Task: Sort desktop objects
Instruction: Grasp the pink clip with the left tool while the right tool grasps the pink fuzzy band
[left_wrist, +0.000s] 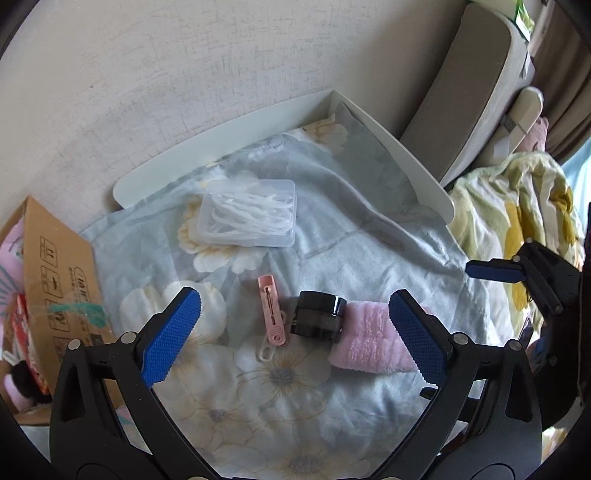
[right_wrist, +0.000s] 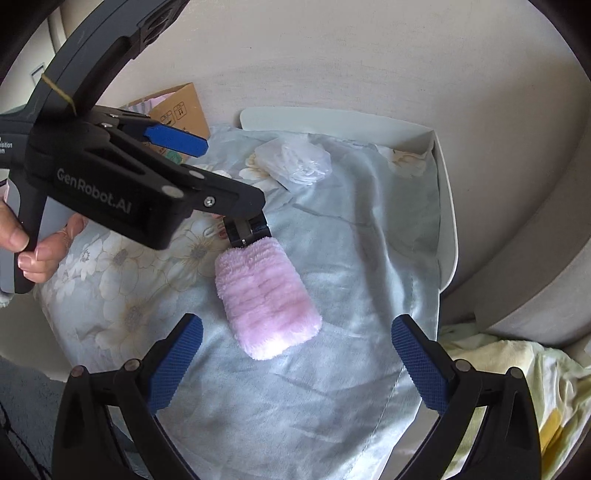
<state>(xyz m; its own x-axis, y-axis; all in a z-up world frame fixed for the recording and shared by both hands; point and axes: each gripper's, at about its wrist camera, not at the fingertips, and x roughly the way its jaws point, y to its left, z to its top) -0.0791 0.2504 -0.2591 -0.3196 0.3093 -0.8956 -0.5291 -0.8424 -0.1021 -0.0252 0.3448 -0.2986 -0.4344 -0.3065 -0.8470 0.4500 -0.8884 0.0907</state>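
A black jar (left_wrist: 318, 314) lies on its side on the floral cloth, between a pink hair clip (left_wrist: 272, 314) on its left and a fluffy pink roll (left_wrist: 373, 338) on its right. My left gripper (left_wrist: 295, 336) is open, its jaws spread wide around these three. A clear box of floss picks (left_wrist: 248, 213) lies farther back. In the right wrist view the pink roll (right_wrist: 267, 299) lies ahead of my open, empty right gripper (right_wrist: 295, 363). The left gripper's body (right_wrist: 110, 184) hides the jar and clip there.
A white tray wall (left_wrist: 399, 155) borders the cloth at the back and right. A cardboard box (left_wrist: 55, 280) stands at the left. A yellow floral quilt (left_wrist: 517, 206) lies at the right. A grey cushion (left_wrist: 476, 81) leans against the wall behind.
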